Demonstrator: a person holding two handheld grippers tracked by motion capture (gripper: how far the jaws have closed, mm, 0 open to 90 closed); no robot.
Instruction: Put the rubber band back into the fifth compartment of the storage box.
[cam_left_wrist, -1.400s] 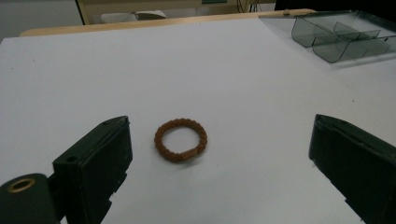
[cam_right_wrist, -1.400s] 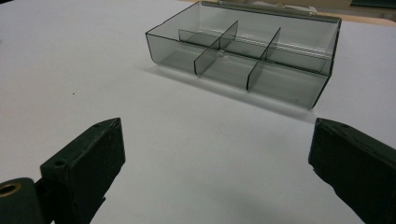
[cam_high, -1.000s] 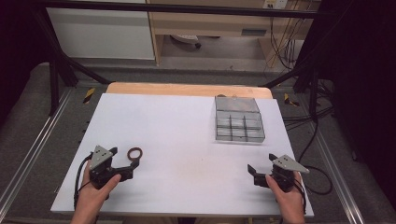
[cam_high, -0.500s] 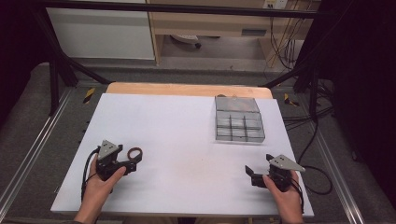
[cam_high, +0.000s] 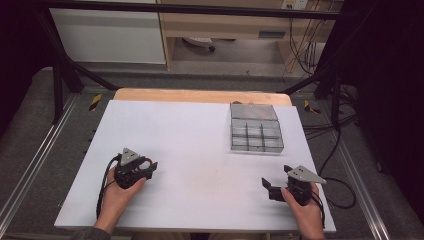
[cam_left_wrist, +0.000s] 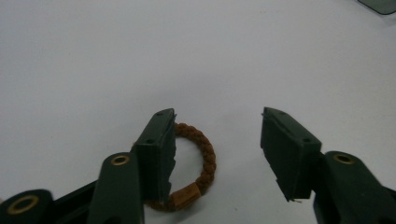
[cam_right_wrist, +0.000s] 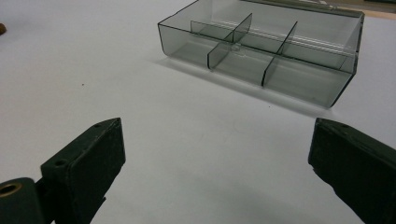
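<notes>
Surface: I'm working over a white table with a wooden edge at its far end, dark floor and cables around it
Landmark: a clear divided box stands on the far right part of the table; every compartment I can see into looks empty, in the high view and in the right gripper view
Task thing: a brown braided bracelet lies flat on the table, well apart from the box, down toward the near left
Left gripper: held in my left hand, far from the box; in the left gripper view its jaws stand wide apart, one jaw over the near side of the bracelet's ring, the other off to the side on bare table
Contact: I can't tell whether that jaw touches the bracelet or only hovers above it; nothing is clamped
Right gripper: held in my right hand, near the table's front, on the near side of the box; jaws spread wide with nothing between them
Done: by my judgement only the approach, with the left gripper at the bracelet
Left: closing on the bracelet, lifting it, carrying it across to the box and dropping it into a compartment, if the box is indeed where it goes
Progress: very early, I'd say
</notes>
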